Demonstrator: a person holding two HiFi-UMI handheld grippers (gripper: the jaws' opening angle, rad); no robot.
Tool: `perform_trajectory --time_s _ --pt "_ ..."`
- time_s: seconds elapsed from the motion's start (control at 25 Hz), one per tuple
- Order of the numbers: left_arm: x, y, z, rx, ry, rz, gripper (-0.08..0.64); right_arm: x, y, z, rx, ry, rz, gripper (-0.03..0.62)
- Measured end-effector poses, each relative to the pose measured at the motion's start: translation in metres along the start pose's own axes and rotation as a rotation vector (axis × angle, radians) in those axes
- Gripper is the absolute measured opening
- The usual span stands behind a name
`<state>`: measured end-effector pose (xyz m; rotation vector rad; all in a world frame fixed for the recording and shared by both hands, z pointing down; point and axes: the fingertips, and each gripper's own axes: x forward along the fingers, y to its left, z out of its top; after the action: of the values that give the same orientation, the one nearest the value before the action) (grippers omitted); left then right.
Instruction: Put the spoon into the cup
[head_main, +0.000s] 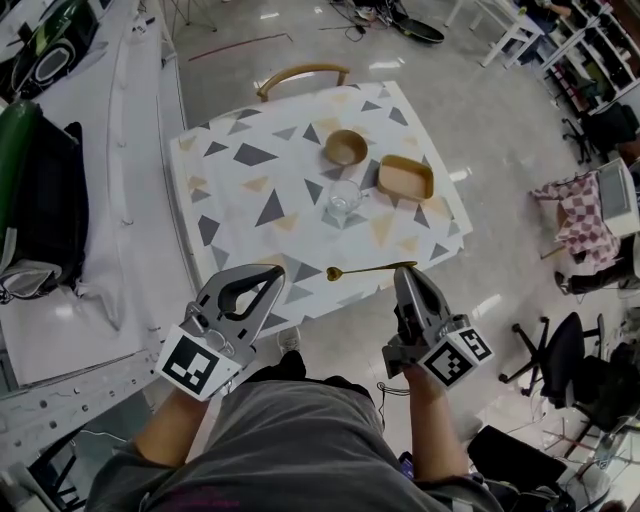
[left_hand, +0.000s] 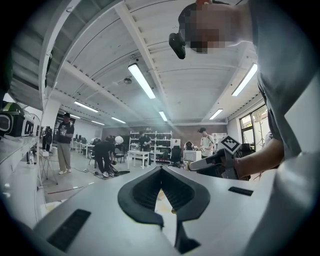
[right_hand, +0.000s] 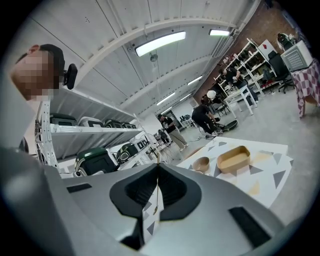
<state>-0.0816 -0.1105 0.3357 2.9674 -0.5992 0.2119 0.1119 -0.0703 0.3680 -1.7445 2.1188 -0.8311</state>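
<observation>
As right gripper (head_main: 407, 272) pinches it, spoon (head_main: 371, 268) juts leftward.

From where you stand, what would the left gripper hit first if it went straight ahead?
Probably nothing close: the left gripper, jaws shut and empty, seems to aim level above the triangle-patterned tablecloth. If it sits lower than it looks, the clear glass cup lies nearest its line.

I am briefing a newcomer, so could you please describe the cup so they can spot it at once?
On the table with the triangle-patterned cloth, three vessels stand toward the far right. The cup is the nearest one, in front of the round wooden bowl and left of the rectangular tray; it alone is clear glass.
</observation>
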Motion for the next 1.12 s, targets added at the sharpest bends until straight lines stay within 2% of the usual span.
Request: perform_trajectory --time_s 0.52,1.12 --pt "0.013 0.027 -0.007 -0.013 0.026 0.050 0.014 0.039 -0.015 0.017 -0.007 0.015 0.030 0.023" --pt "0.064 0.045 -0.019 -0.040 0.110 0.206 0.014 0.107 -0.078 0.044 0.001 0.121 0.135 0.023"
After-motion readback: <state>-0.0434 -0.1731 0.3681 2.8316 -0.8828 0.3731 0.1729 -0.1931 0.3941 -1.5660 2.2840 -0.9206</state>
